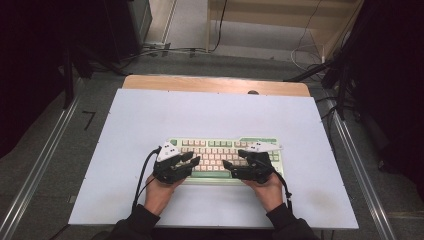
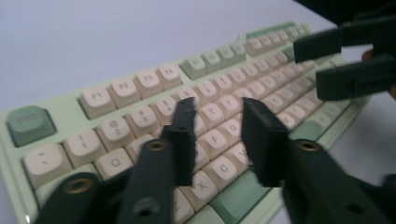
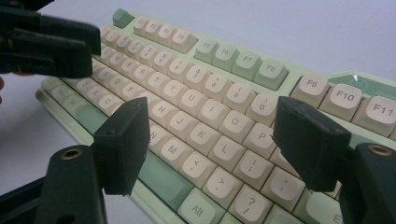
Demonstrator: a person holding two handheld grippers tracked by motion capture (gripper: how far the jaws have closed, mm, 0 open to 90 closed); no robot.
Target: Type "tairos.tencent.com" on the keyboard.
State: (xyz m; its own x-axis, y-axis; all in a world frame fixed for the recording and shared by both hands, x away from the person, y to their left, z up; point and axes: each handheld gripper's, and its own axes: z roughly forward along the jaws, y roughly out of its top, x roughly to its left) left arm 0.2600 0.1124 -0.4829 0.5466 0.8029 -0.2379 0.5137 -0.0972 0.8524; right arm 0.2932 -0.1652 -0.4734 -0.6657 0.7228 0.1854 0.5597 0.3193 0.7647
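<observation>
A pale green keyboard [image 1: 225, 155] with cream keys lies just below the centre of the high view, on a white table [image 1: 150, 115], its long side running left to right. Both grippers hang over its near half and point inward at each other, each held by a hand that enters from the bottom edge.

The left gripper [image 1: 192, 159] sits over the keyboard's left end, left of centre in the high view. In the left gripper view its 2 black jaws rise from the bottom of the frame and stand part-way apart, with nothing between the pads. The keyboard [image 2: 140, 116] runs from lower left to upper right behind and beneath them; the gap between the jaws frames the cream letter keys in the middle of the frame. Whether the jaw tips touch the keys cannot be told. The right gripper [image 2: 327, 65] shows at the upper right of that view, above the far keys.

The right gripper [image 1: 231, 165] is over the keyboard's right end. In the right gripper view its 2 jaws stand wide apart at the lower left and lower right of the frame, and hold nothing. The keyboard [image 3: 210, 107] fills the space between and beyond them, with the letter rows in the gap and the green space bar [image 3: 159, 179] just beside the lower-left jaw. The left gripper [image 3: 70, 46] shows at the upper left, over the keys there.
</observation>
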